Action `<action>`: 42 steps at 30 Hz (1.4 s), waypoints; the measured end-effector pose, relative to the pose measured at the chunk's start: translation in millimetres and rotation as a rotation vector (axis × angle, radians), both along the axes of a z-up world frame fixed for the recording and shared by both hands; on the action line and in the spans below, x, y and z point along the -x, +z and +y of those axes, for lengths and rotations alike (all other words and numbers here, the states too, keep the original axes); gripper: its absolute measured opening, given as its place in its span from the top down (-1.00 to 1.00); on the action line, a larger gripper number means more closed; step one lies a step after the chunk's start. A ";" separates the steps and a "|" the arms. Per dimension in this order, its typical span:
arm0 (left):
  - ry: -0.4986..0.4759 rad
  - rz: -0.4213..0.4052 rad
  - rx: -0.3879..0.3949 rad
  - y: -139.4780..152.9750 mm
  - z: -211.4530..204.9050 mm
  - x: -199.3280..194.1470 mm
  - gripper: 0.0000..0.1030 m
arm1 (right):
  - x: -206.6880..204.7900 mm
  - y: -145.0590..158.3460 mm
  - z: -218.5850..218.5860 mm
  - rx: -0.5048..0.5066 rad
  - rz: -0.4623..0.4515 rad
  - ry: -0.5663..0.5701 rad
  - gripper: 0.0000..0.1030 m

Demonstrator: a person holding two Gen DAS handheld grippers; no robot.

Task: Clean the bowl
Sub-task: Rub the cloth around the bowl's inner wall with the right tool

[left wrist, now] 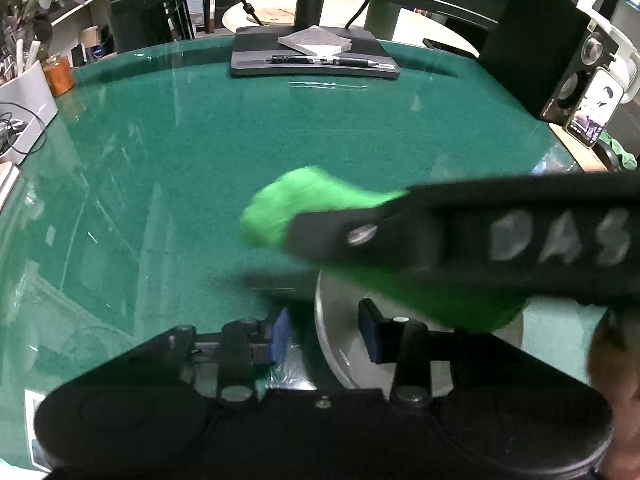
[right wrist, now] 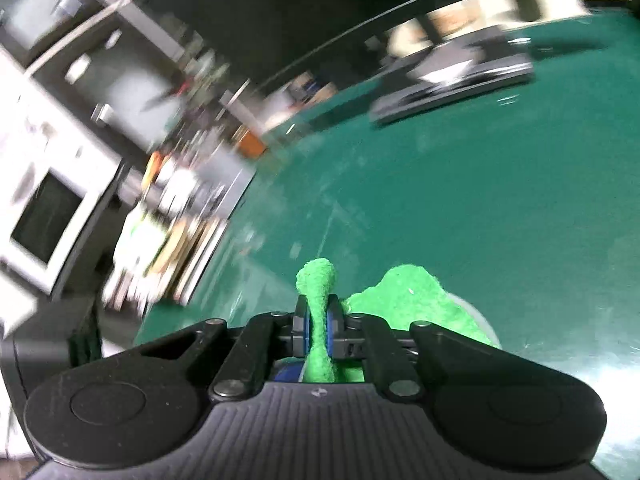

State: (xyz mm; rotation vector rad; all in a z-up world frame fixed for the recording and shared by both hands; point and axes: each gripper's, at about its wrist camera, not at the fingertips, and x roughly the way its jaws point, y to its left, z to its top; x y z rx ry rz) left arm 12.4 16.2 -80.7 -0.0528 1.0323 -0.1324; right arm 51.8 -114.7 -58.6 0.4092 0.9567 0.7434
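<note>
While the right gripper (right wrist: 317, 326) has its jaws clamped on the green cloth (right wrist: 320, 312), the left gripper (left wrist: 325, 334) straddles the bowl (left wrist: 344, 356) rim, jaws parted, on the tabletop (left wrist: 240, 140)

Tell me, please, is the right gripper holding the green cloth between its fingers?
Yes, in the right wrist view the right gripper is shut on a fold of the green cloth, pinched between its blue pads.

We saw a bright green cloth (right wrist: 404, 300), a grey bowl (left wrist: 344, 352) and a dark green table (left wrist: 280, 132).
</note>
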 end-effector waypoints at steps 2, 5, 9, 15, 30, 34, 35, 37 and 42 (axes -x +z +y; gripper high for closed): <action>0.008 0.000 -0.002 -0.3 2.1 0.7 0.13 | -3.1 -1.3 0.5 -0.001 -0.008 -0.018 0.86; 0.015 0.004 0.001 -1.3 4.5 -1.1 0.07 | -9.7 -9.3 -13.5 -0.028 0.012 -0.096 0.93; 0.009 0.004 -0.014 -1.2 3.2 -2.5 0.07 | -15.8 -9.1 -31.1 -0.009 0.030 -0.211 0.86; 0.005 0.009 0.008 -0.5 3.8 -1.2 0.15 | 2.0 -6.5 16.1 0.066 -0.016 0.038 0.98; -0.047 -0.009 -0.065 6.7 -22.0 6.4 0.08 | -2.5 -4.2 -19.8 0.177 -0.047 -0.165 0.86; -0.025 0.001 -0.050 5.1 -14.8 6.4 0.08 | -3.9 -7.1 -28.5 0.200 -0.021 -0.210 0.86; -0.022 0.003 -0.048 5.0 -14.1 6.7 0.08 | -3.6 -7.1 -27.7 0.220 -0.030 -0.213 0.86; -0.023 0.003 -0.054 4.6 -13.7 6.3 0.09 | 0.6 -5.4 -22.1 0.220 -0.049 -0.194 0.86; -0.021 0.005 -0.050 3.9 -12.3 7.2 0.08 | 7.6 -0.5 -0.3 0.135 -0.086 -0.042 0.86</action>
